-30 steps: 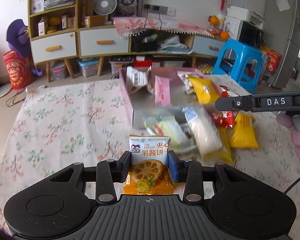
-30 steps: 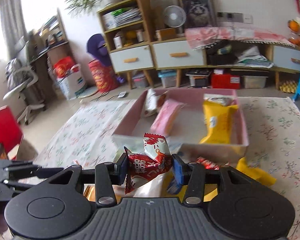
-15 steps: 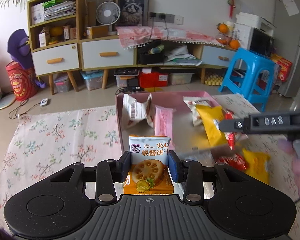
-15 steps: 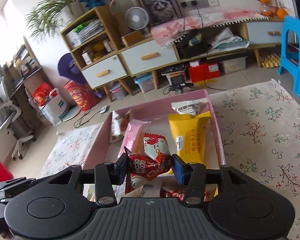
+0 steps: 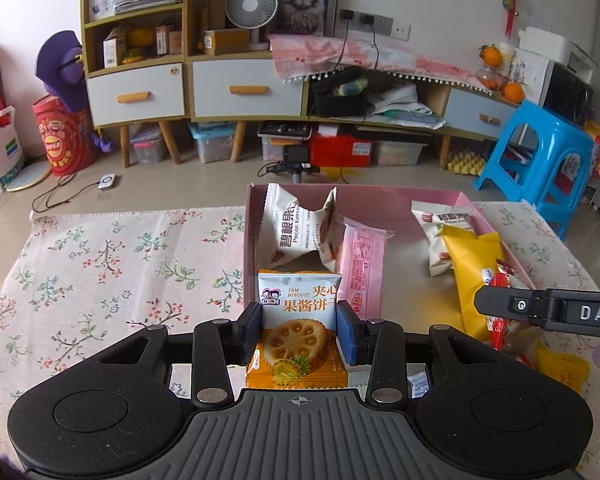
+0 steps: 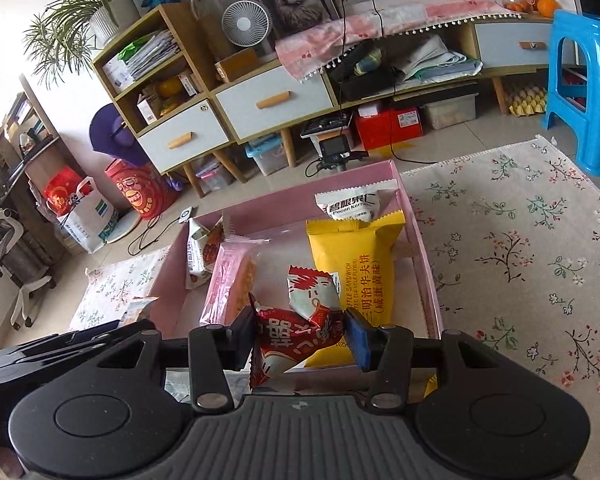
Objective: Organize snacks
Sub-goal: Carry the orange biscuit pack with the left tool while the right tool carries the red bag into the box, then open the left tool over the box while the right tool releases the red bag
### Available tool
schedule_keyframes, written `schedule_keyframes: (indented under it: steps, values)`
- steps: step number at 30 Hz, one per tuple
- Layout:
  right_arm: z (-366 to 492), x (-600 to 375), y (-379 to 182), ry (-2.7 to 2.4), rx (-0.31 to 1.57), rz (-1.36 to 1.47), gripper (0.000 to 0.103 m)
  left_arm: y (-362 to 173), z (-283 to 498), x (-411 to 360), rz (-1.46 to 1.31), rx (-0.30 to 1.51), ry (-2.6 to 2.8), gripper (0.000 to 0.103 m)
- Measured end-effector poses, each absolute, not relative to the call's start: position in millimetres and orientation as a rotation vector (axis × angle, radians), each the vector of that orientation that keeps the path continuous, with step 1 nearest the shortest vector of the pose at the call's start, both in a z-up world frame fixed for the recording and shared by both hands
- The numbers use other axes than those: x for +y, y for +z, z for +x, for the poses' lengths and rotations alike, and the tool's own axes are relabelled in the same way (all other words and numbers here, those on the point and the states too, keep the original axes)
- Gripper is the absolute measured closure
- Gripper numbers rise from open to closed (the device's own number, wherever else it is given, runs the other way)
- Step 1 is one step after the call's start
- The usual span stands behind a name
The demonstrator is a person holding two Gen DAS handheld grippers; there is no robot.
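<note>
My left gripper [image 5: 300,330] is shut on a jam biscuit packet [image 5: 298,296], white above and orange below, held upright over the near left corner of the pink box [image 5: 247,240]. My right gripper [image 6: 300,336] is shut on a crumpled red snack packet [image 6: 310,300] above the box's near end, just in front of a yellow sandwich packet [image 6: 352,264]. In the left wrist view one of the right gripper's fingers [image 5: 512,305] reaches in from the right. Inside the box lie white pecan packets [image 5: 296,232] and a pink wafer packet [image 5: 362,268].
The box stands on a floral tablecloth [image 5: 100,264]. More loose snacks, one a yellow packet [image 5: 560,372], lie in front of the box. Beyond the table are a blue stool [image 5: 540,160], a camera on a stand [image 6: 336,148] and low cabinets [image 5: 240,92].
Both grippers have travelled from the loose snack pile to the pink box, each keeping hold of its packet. The right gripper has rolled and now looks down into the box.
</note>
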State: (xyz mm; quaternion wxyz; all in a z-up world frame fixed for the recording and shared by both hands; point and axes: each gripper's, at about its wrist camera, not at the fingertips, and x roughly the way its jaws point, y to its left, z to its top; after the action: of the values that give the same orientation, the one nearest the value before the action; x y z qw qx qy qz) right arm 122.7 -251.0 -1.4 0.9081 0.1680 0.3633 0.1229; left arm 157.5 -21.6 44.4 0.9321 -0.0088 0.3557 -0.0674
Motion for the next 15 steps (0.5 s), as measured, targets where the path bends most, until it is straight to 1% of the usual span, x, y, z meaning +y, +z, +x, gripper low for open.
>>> schedule_keyframes:
  steps: [4, 5, 7, 8, 9, 10, 11, 12, 14, 15]
  values:
    - [123.8, -249.1, -1.2, 0.259, 0.753, 0.341, 0.062, 40.0, 160.3, -26.6, 0.008, 0.727, -0.127, 0.066]
    - [123.6, -248.5, -0.8, 0.26, 0.752, 0.338, 0.06, 39.1, 160.5, -27.0, 0.011, 0.725, -0.129, 0.065]
    - [122.9, -247.4, -0.4, 0.261, 0.751, 0.335, 0.053, 37.9, 160.7, -27.6, 0.014, 0.721, -0.136, 0.063]
    - [122.8, -247.2, 0.5, 0.255, 0.749, 0.334, 0.048, 36.9, 160.9, -27.4, 0.013, 0.726, -0.138, 0.061]
    - [122.2, -247.4, 1.0, 0.253, 0.746, 0.336, 0.044, 35.7, 161.3, -27.5, 0.013, 0.735, -0.132, 0.058]
    - [121.7, -247.5, 1.6, 0.256, 0.742, 0.337, 0.043, 35.1, 160.8, -27.7, 0.013, 0.737, -0.128, 0.053]
    - [121.2, -247.6, 2.3, 0.259, 0.74, 0.335, 0.04, 35.0, 159.6, -28.0, 0.012, 0.737, -0.137, 0.049]
    - [120.9, -247.6, 3.0, 0.258, 0.739, 0.332, 0.037, 35.2, 158.5, -28.8, 0.014, 0.736, -0.146, 0.046]
    - [119.9, -247.3, 4.3, 0.249, 0.733, 0.329, 0.032, 36.1, 155.6, -31.6, 0.026, 0.729, -0.16, 0.037]
    - [119.6, -246.8, 4.8, 0.247, 0.733, 0.328, 0.03, 37.0, 155.1, -33.0, 0.037, 0.727, -0.165, 0.035]
